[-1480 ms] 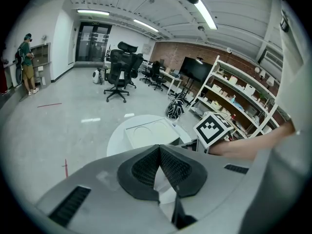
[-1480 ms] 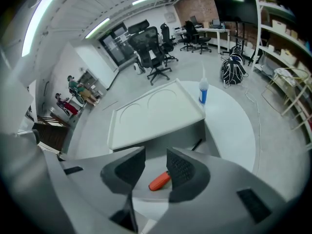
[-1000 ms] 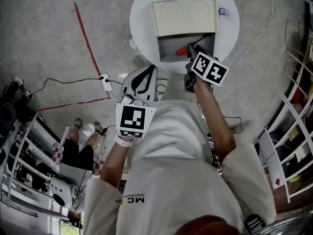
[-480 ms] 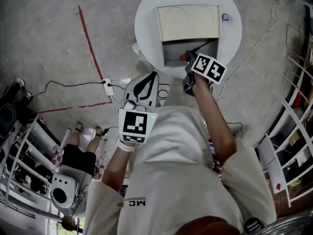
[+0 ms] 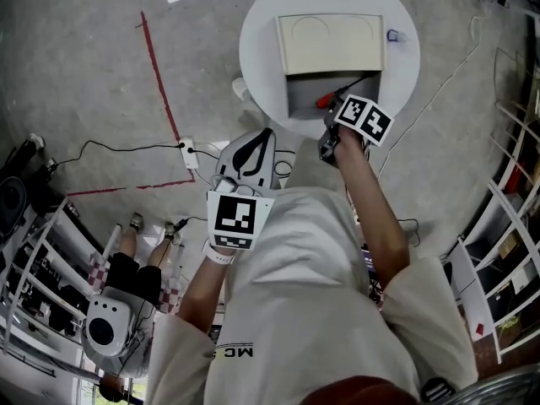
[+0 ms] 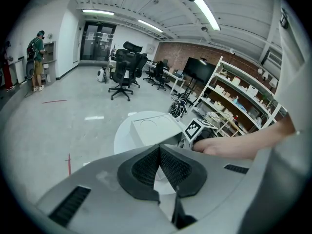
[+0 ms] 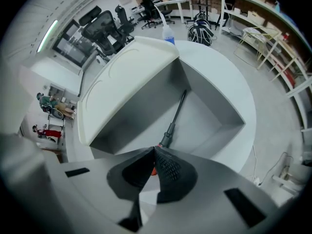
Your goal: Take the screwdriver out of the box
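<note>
Right tool [image 7: 155, 152], jaws just closed, grips screwdriver [image 7: 176, 112] handle inside box [image 7: 122, 126].

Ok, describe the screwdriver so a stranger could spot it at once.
On the round white table stands an open box. Inside lies the screwdriver, its only content: a thin dark shaft and a red handle, which the right gripper has just closed its jaws on.
</note>
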Demonstrator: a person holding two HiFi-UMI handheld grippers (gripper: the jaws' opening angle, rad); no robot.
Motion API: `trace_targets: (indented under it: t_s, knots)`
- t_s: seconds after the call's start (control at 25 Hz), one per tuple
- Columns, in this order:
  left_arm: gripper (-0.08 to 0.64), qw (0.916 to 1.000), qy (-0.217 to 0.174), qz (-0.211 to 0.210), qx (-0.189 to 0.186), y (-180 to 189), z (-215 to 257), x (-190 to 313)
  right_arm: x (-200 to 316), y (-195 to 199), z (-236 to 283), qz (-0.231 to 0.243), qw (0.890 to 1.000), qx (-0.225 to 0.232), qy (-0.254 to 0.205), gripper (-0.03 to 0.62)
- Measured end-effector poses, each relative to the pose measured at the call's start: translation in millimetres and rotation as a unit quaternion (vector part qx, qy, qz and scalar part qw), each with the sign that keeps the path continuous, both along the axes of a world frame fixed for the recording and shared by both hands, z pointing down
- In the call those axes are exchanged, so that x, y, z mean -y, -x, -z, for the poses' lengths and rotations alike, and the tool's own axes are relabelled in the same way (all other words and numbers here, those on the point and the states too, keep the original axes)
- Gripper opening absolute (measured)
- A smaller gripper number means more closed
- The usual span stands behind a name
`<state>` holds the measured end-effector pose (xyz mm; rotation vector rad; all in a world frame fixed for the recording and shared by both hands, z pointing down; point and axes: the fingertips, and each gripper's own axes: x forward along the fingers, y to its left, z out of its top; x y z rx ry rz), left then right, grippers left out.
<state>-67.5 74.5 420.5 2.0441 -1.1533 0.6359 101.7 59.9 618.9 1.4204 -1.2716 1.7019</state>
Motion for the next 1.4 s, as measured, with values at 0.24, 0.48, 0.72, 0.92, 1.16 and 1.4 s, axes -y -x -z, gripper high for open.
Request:
trace_targets:
  t_s: [0.24,0.48,0.72,0.92,1.16,1.4]
  knots:
    - [0.011,1.0,-0.004,0.005,-0.001,2.6,1.9,2.4,4.0,2.9,-2.0,-0.02,1.0,0.018,0.002,0.07]
    - [0.011,0.9999,-0.003,0.01,-0.001,4.3,0.4,0.6,12.3,13.1,4.6,-0.049,0.997,0.053,-0.011,0.196]
    - [0.011,0.9999,-0.003,0.014,0.001,8.3,-0.1,3.0,12.9,11.4,-4.6,-0.038,0.999,0.02,0.008,0.181]
    - [0.011,0.9999,0.002,0.013,-0.001,9.4,-1.0,1.5,8.4,8.1,-6.0,-0.041,0.999,-0.008,0.02,0.069]
    - [0.011,0.9999,0.004,0.016,0.004,10.1,-0.1,1.6,11.9,10.2,-5.3,-0.046,0.999,0.001,0.015,0.069]
    - [0.011,0.9998,0.008,0.018,0.005,8.8,0.1,0.9,10.0,2.1,4.4,-0.067,0.998,0.006,0.003,0.074]
